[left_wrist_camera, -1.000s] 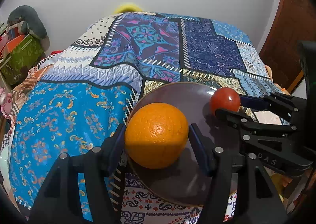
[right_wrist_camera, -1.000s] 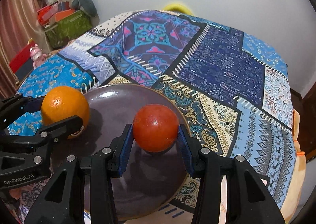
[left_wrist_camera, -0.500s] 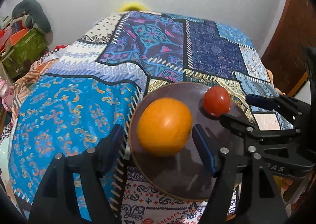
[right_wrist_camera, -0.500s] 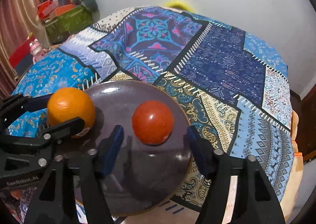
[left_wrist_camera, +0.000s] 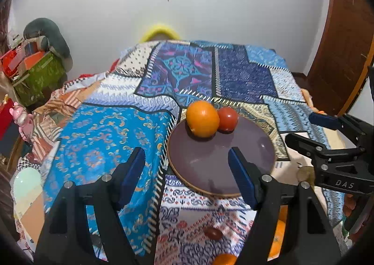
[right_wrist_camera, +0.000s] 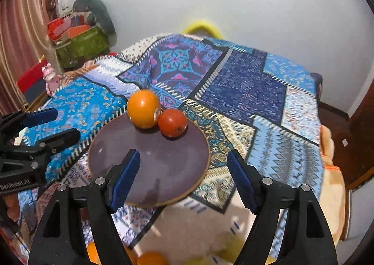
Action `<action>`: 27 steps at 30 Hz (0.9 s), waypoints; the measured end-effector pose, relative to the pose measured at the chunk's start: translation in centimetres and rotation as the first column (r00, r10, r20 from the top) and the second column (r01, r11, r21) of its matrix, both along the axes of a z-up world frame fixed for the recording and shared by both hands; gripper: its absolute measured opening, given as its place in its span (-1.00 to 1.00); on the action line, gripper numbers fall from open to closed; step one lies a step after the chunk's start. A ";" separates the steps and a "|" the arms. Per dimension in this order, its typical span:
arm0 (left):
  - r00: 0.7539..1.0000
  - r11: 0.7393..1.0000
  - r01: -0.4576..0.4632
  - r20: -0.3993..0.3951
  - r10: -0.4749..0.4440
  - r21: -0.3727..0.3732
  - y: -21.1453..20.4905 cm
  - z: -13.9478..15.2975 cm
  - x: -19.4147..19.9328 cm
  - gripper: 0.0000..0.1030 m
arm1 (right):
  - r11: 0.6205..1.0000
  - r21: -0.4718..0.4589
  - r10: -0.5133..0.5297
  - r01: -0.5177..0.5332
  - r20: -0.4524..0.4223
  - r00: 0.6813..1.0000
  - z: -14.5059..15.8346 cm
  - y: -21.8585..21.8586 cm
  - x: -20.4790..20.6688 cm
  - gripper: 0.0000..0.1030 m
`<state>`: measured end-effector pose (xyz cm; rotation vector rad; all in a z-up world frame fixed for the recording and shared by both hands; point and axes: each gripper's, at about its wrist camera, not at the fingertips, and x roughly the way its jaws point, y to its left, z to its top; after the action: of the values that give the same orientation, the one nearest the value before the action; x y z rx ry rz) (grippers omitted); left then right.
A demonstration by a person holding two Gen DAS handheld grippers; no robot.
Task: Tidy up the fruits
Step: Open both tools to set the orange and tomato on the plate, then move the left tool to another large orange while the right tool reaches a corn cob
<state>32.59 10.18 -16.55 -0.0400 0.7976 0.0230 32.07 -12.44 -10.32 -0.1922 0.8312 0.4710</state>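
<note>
An orange (left_wrist_camera: 202,118) and a red tomato (left_wrist_camera: 227,118) sit touching each other at the far side of a dark purple plate (left_wrist_camera: 210,171) on the patterned bedspread. Both show in the right wrist view too: the orange (right_wrist_camera: 143,109), the tomato (right_wrist_camera: 172,123), the plate (right_wrist_camera: 163,171). My left gripper (left_wrist_camera: 187,171) is open and empty, pulled back over the plate's near left edge. My right gripper (right_wrist_camera: 183,176) is open and empty, pulled back over the plate's near edge.
More oranges (left_wrist_camera: 224,259) and a small dark fruit (left_wrist_camera: 213,233) lie near the front edge of the bed, below the grippers. Boxes and a green bag (right_wrist_camera: 79,47) stand at the far left by the wall. A wooden door (left_wrist_camera: 341,43) is at the right.
Both grippers opened and let go of the orange and the tomato onto the plate, then drew back and up. The two fruits now rest together at the plate's far side.
</note>
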 end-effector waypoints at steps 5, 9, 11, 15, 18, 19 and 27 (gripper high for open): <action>0.999 1.000 -0.008 0.047 0.008 -0.008 -0.3 2.3 -3.4 0.55 | 0.999 0.022 -0.026 0.026 0.029 0.999 1.8 -1.5 -2.8 0.49; 0.998 1.000 -0.005 0.064 0.006 -0.011 -0.4 3.4 -6.0 0.59 | 0.999 0.025 -0.045 0.043 0.061 0.997 2.9 -2.5 -5.3 0.58; 0.998 1.000 -0.004 0.066 0.005 -0.014 -0.5 3.6 -7.1 0.61 | 0.998 0.023 -0.055 0.053 0.071 0.996 3.2 -3.0 -6.4 0.62; 0.998 1.000 0.002 0.055 -0.001 -0.019 -0.7 3.4 -9.1 0.61 | 0.998 0.016 -0.066 0.065 0.060 0.996 2.8 -4.1 -8.6 0.63; 0.999 1.000 0.013 0.038 -0.013 -0.021 -1.2 2.7 -10.2 0.62 | 0.998 0.000 -0.067 0.067 0.029 0.997 1.7 -4.4 -9.7 0.63; 0.999 1.000 0.019 0.030 -0.018 -0.020 -1.3 2.4 -10.6 0.62 | 0.998 -0.012 -0.068 0.068 0.021 0.997 1.3 -4.4 -10.0 0.63; 0.998 0.998 0.053 -0.044 -0.054 -0.028 -2.7 -0.5 -12.3 0.62 | 0.997 -0.060 -0.055 0.050 -0.079 0.995 -3.0 -4.1 -12.2 0.63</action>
<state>20.32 7.44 -17.06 -0.0437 0.8437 -0.0376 19.91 -16.55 -13.33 -0.2057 0.9272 0.4072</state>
